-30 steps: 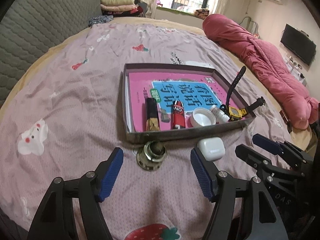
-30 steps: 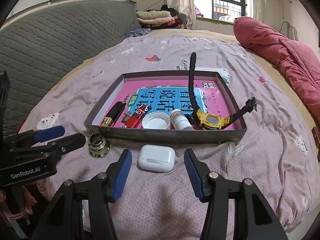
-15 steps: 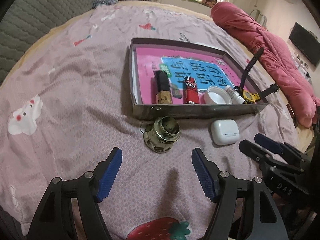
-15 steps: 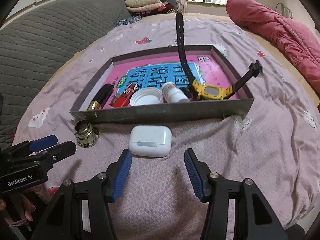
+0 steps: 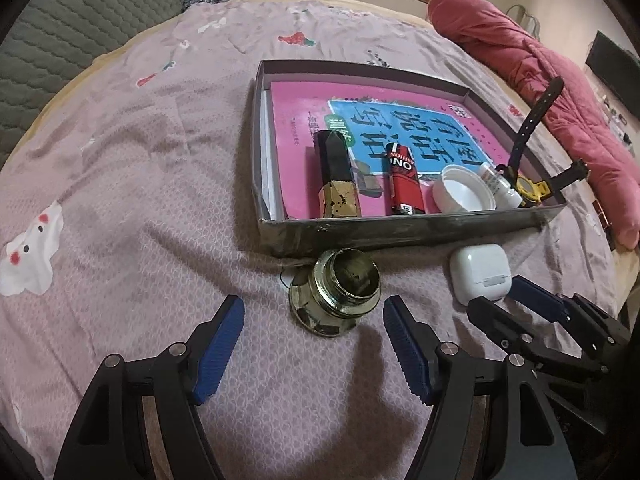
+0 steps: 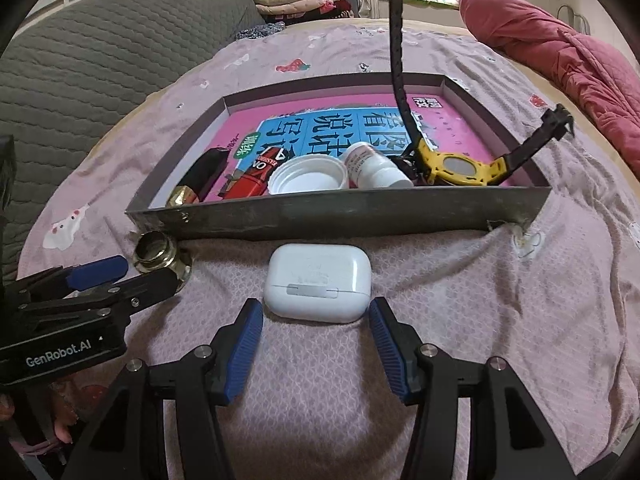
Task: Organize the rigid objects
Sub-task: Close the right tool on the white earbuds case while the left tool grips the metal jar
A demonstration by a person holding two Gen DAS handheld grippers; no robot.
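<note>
The bed (image 5: 120, 184) with its pink printed sheet carries a shallow grey tray (image 5: 400, 236) holding a pink book, a black-and-gold tube (image 5: 336, 184), a red lighter (image 5: 406, 184), a white lid, a small bottle and a yellow watch (image 6: 460, 168). Just outside the tray's near wall lie a white earbud case (image 6: 318, 282) and a brass fitting (image 5: 340, 296). The right hand-held gripper (image 6: 316, 344) stands apart, tips flanking the case; the left hand-held gripper (image 5: 314, 344) stands apart just short of the fitting
</note>
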